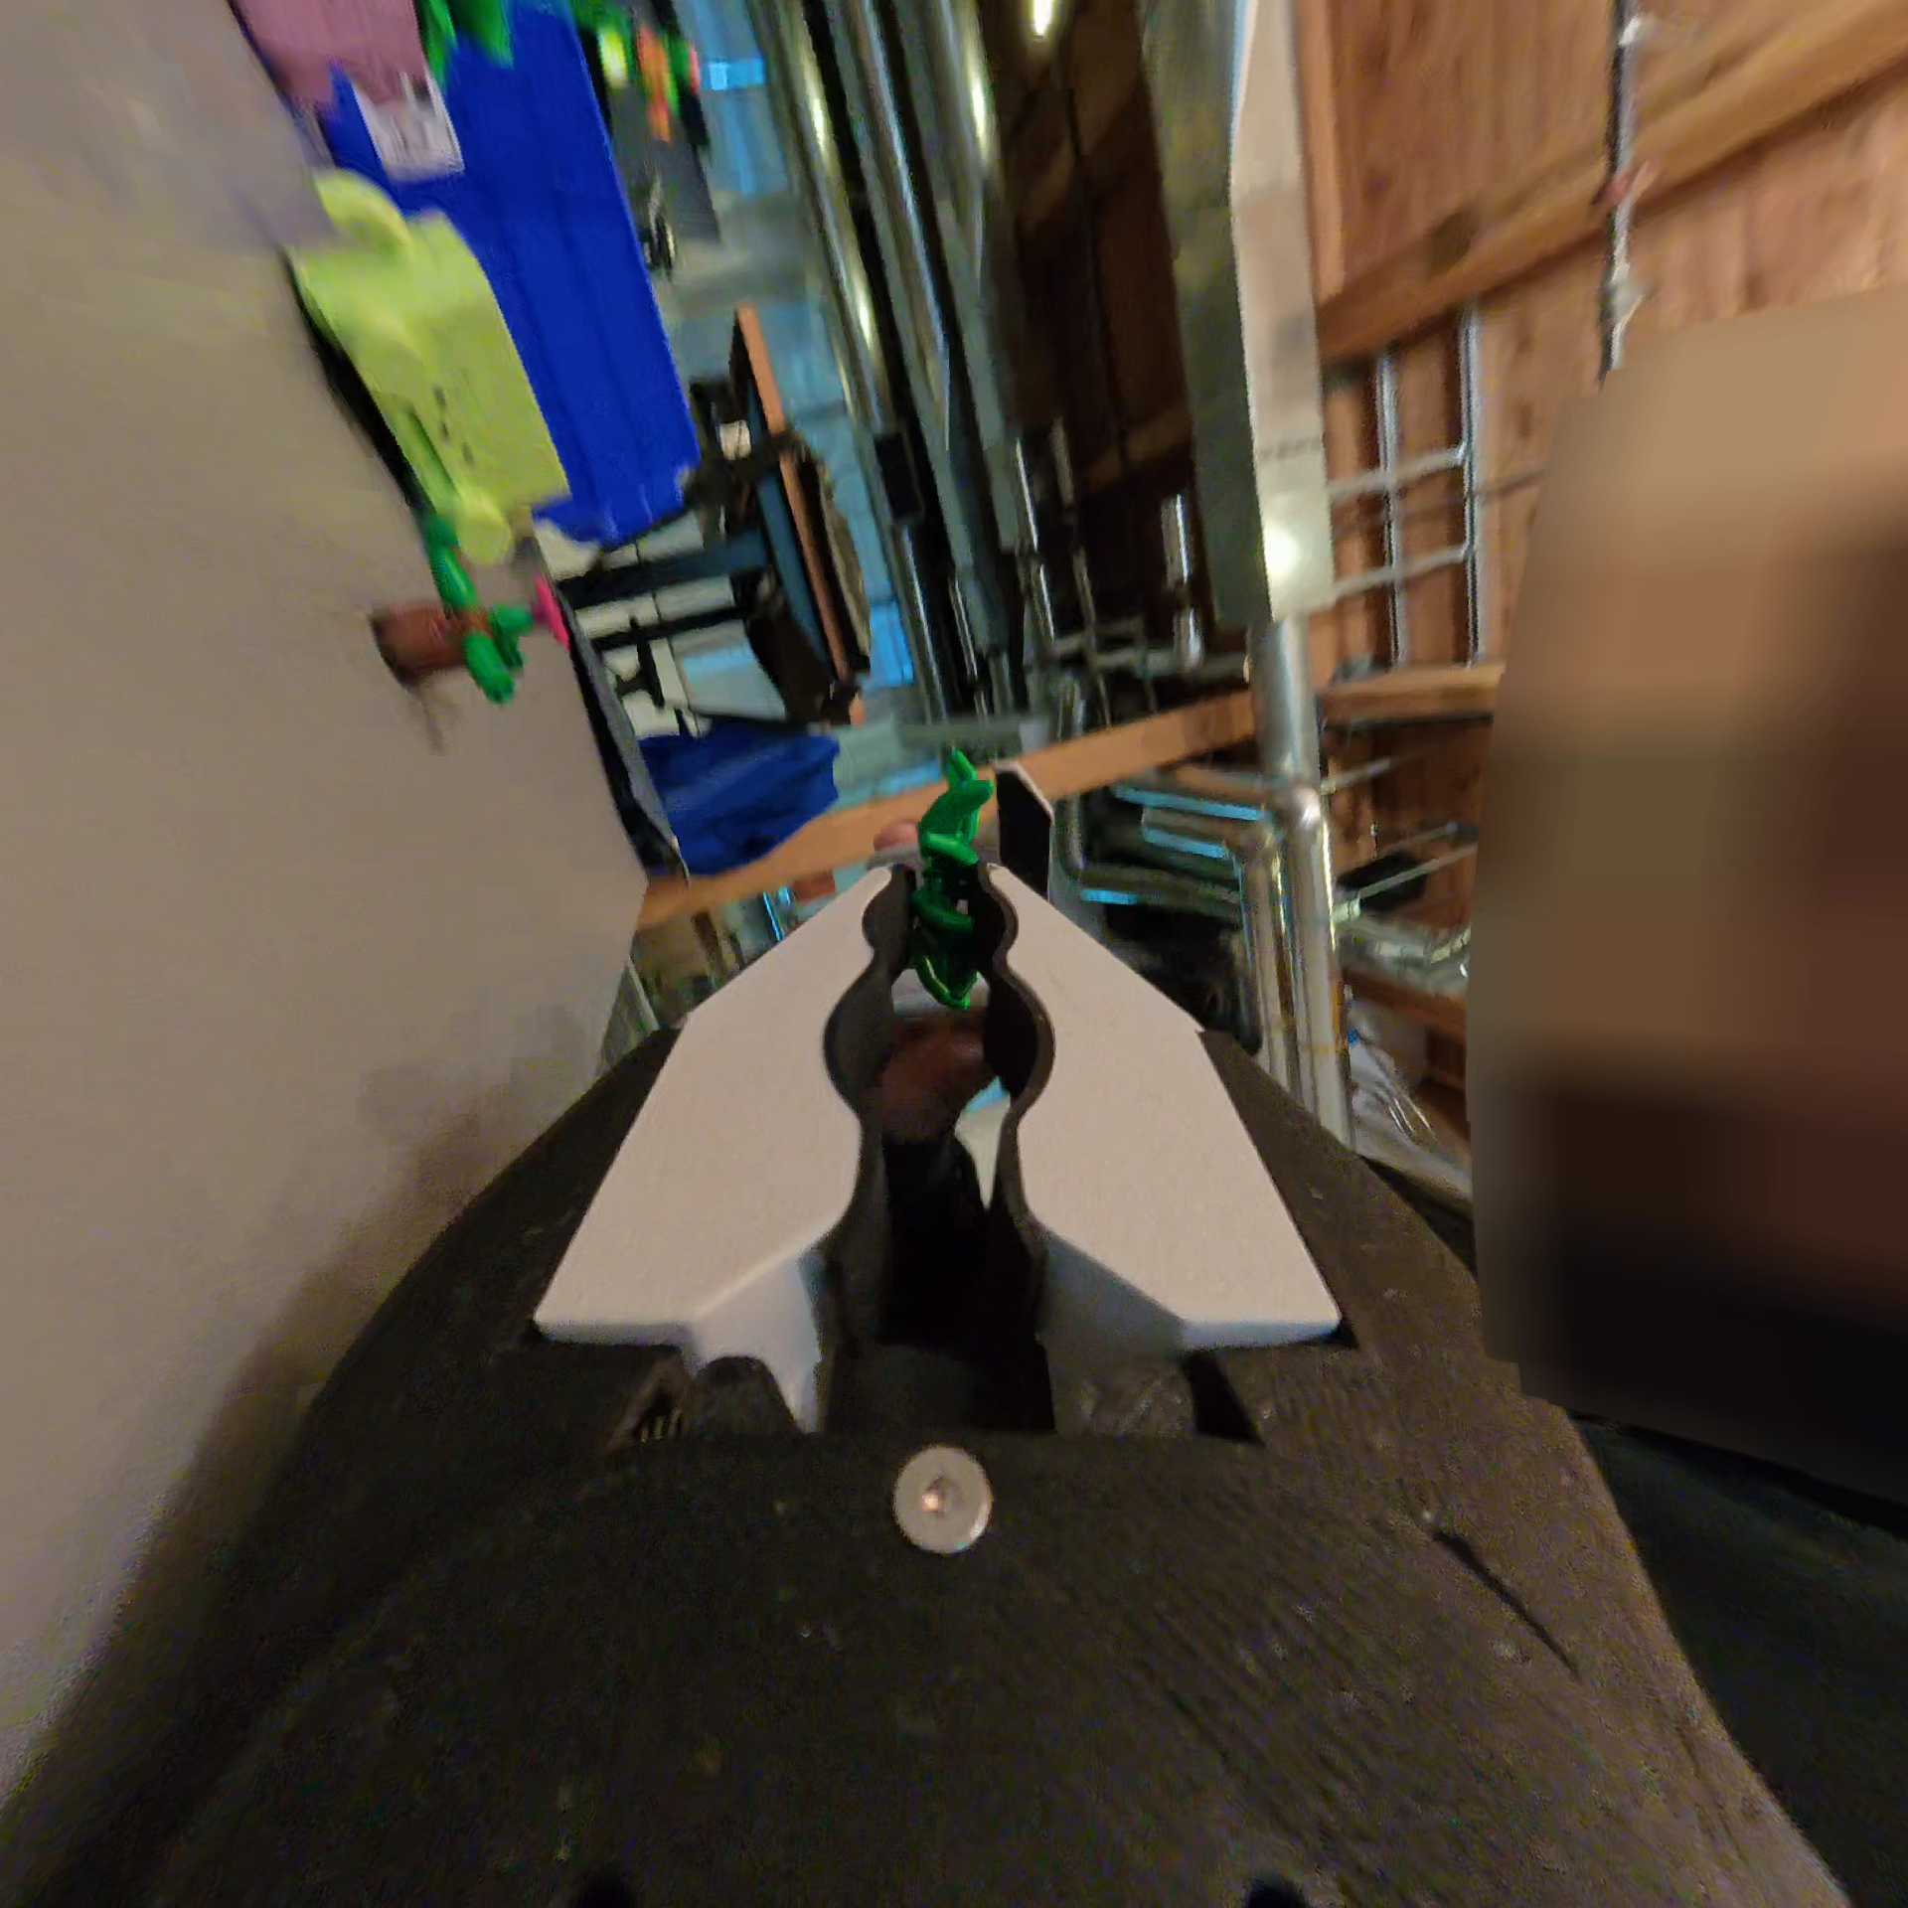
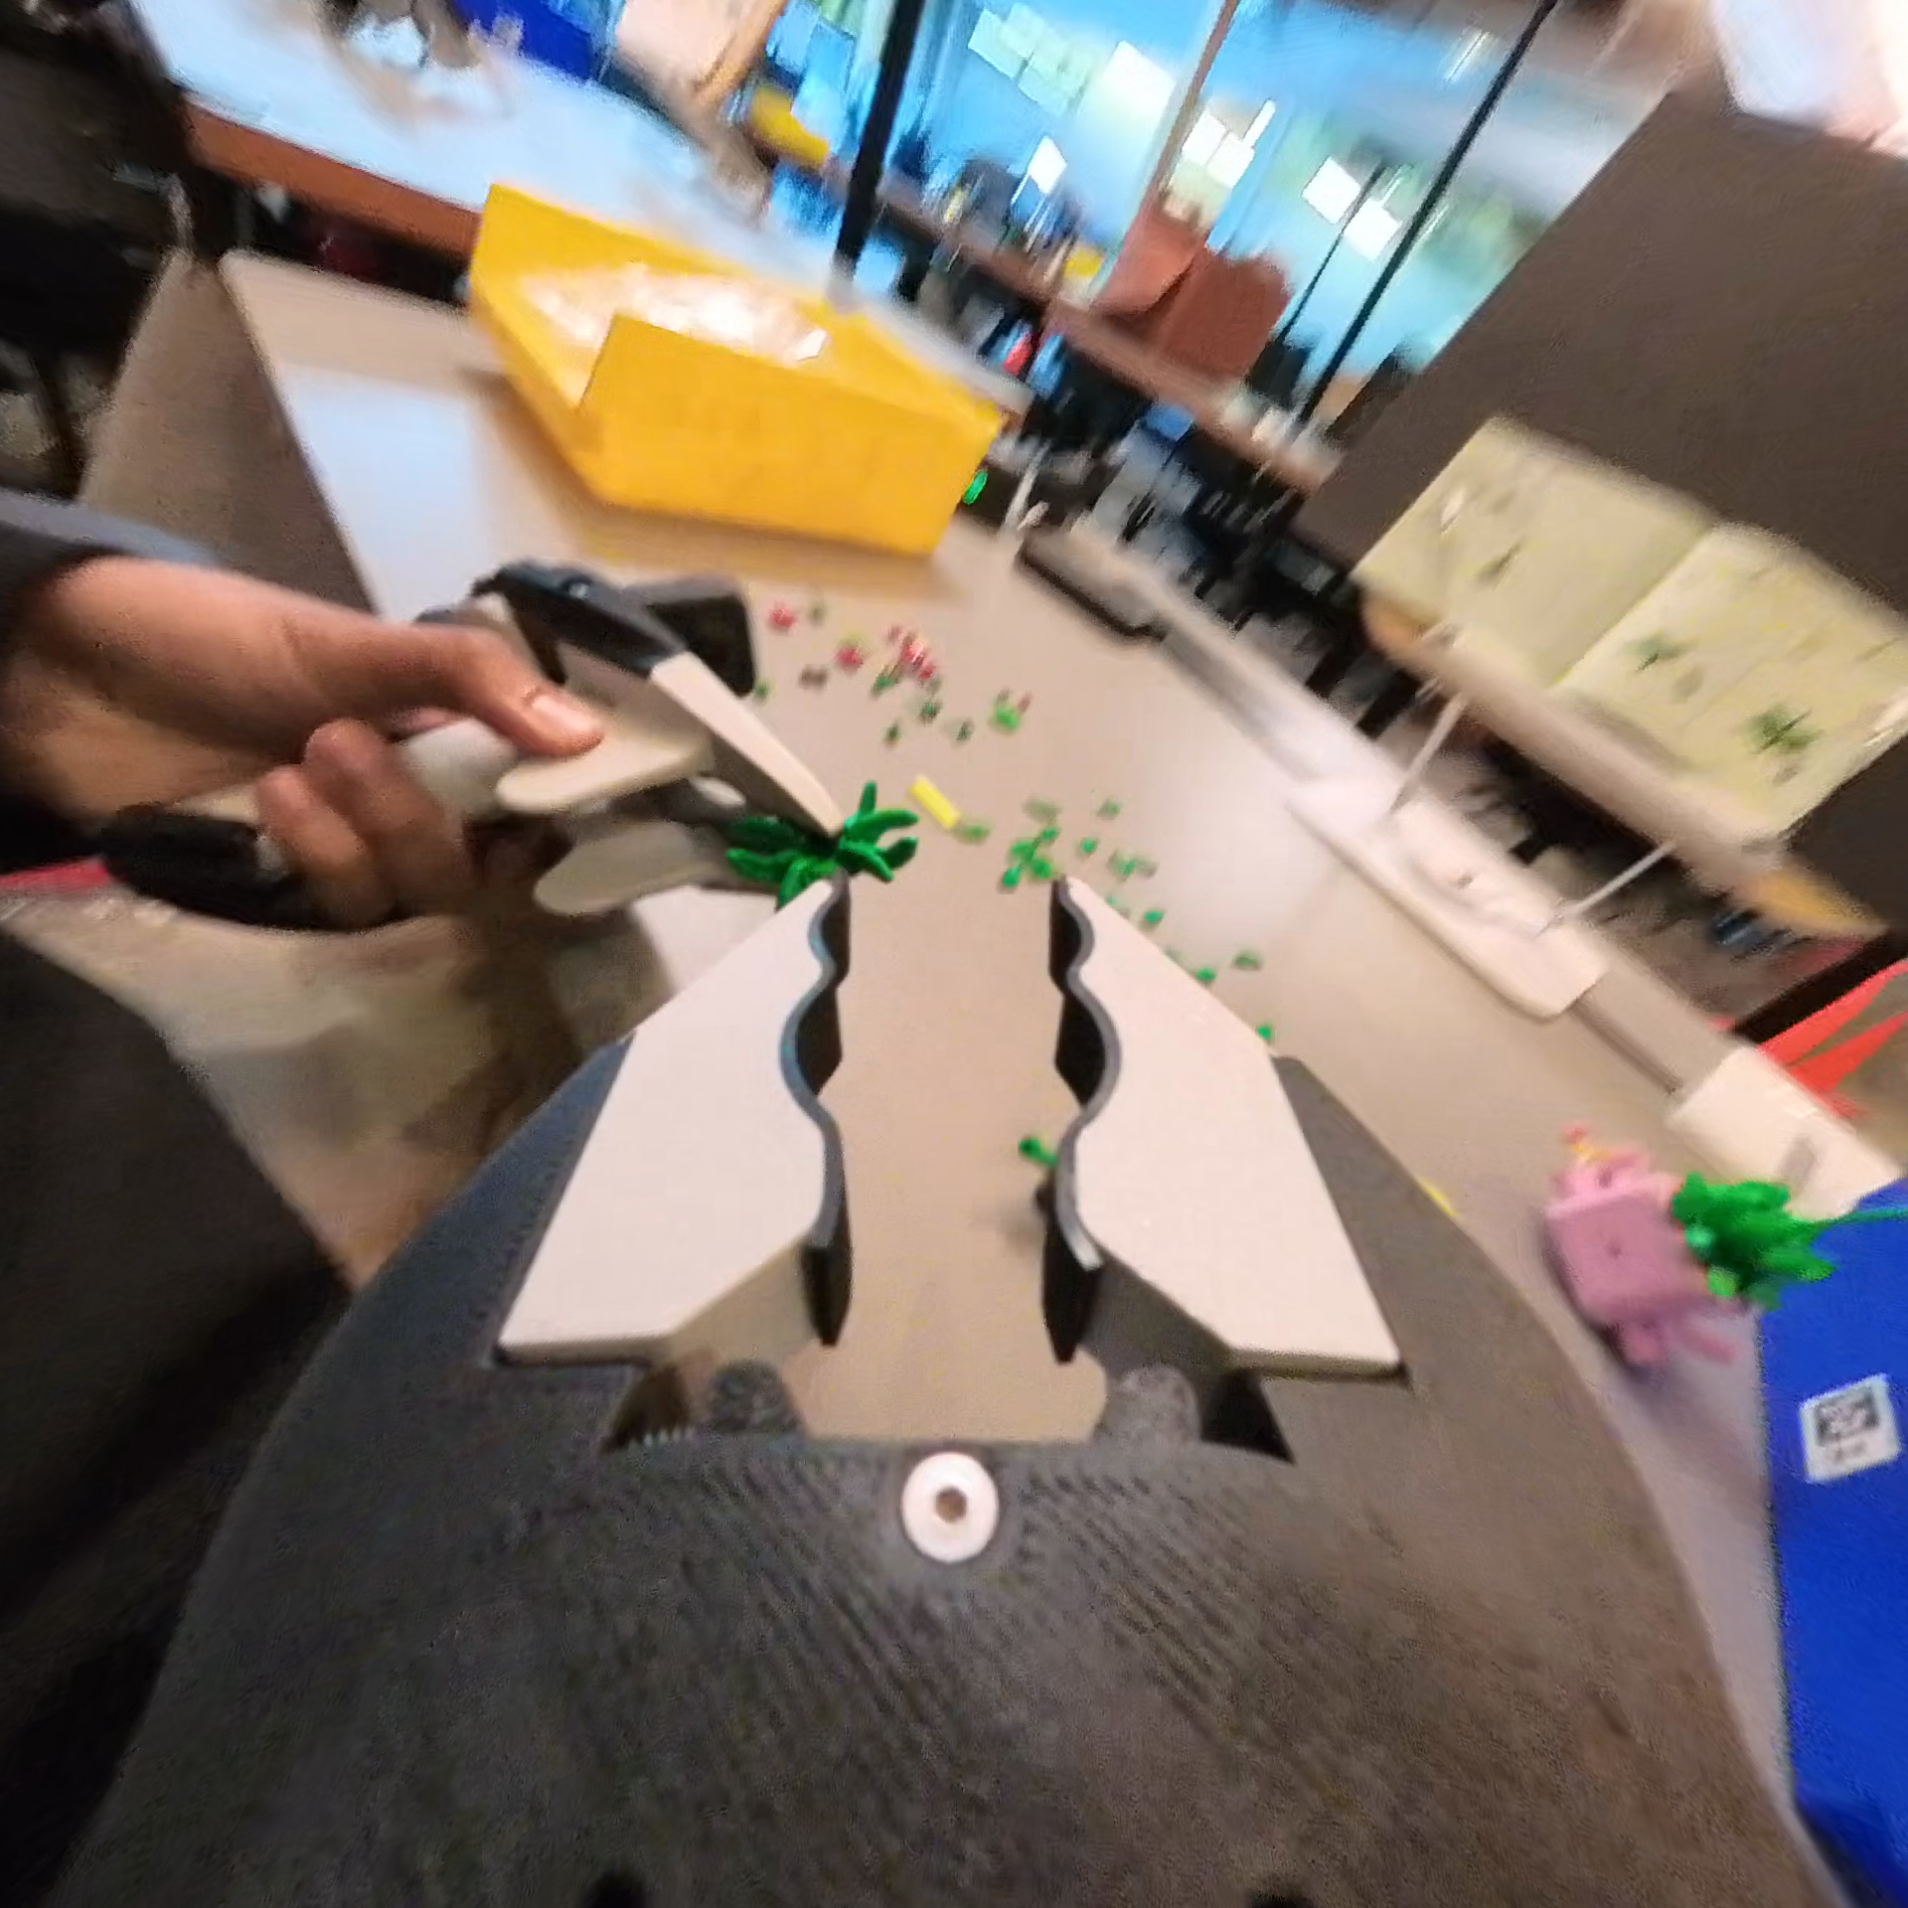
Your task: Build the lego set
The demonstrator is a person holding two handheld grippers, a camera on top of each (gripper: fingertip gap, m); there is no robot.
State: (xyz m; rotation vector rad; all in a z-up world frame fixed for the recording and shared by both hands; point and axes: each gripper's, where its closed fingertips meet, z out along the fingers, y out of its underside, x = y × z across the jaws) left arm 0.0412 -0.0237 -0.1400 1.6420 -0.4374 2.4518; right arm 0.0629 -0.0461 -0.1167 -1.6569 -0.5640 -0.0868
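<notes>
My left gripper (image 1: 945, 888) is shut on a green leafy lego piece (image 1: 948, 883), held in the air with the view tilted sideways. In the right wrist view the same gripper (image 2: 795, 836) shows at the left, held by a hand, with the green leafy piece (image 2: 826, 841) sticking out of its tips. My right gripper (image 2: 950, 898) is open and empty, just right of that piece, above the table. Several small green and red lego pieces (image 2: 1032, 847) lie scattered on the grey table (image 2: 950, 1032). A pink lego build with green leaves (image 2: 1652, 1254) sits at the right.
A yellow bin (image 2: 743, 413) stands at the far side of the table. A blue box (image 2: 1848, 1497) lies at the right edge. A pale green booklet (image 2: 1652, 661) lies far right. In the left wrist view a lime build (image 1: 434, 372) and a small plant build (image 1: 465, 630) sit on the table. My hands' fingertips stand some 5 centimeters from each other.
</notes>
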